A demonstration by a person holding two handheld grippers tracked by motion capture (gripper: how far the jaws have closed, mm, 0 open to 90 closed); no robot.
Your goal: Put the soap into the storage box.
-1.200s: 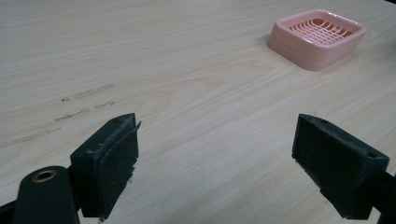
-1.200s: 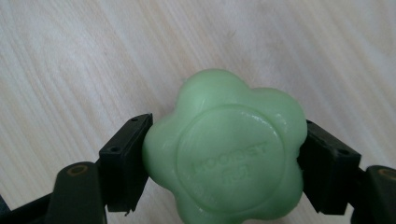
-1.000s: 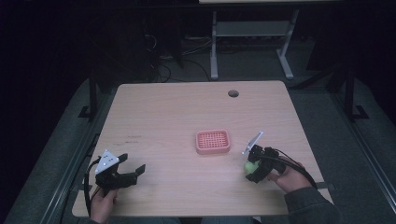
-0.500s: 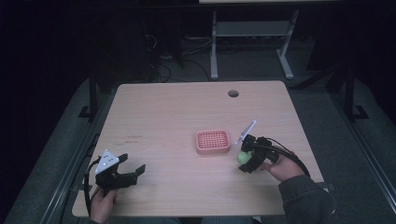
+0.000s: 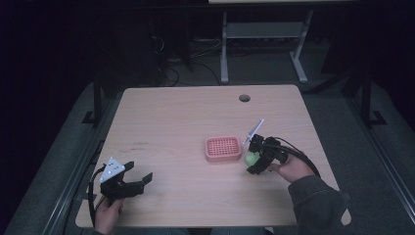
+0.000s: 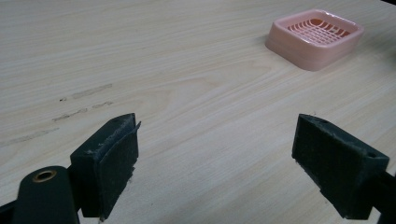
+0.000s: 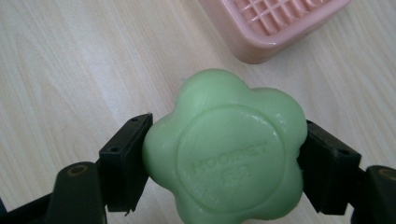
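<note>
Soap [image 7: 224, 149]: green, flower-shaped, clamped between right gripper [image 5: 258, 157] jaws, held just beside pink slotted dish [image 5: 223, 148]. Left gripper [image 6: 219, 163]: jaws wide apart, empty, idle near table [image 5: 186, 117] edge. Risk: slick rounded lobes may squirt free under squeeze, missing dish.

I can't read the small raised letters on the green soap [image 7: 224, 151]; they are too blurry. The picture's top edge cuts off most of the pink dish [image 7: 275, 25]. From up high, the soap [image 5: 251, 158] is just a tiny green dot, half hidden by my right gripper [image 5: 258, 155].
</note>
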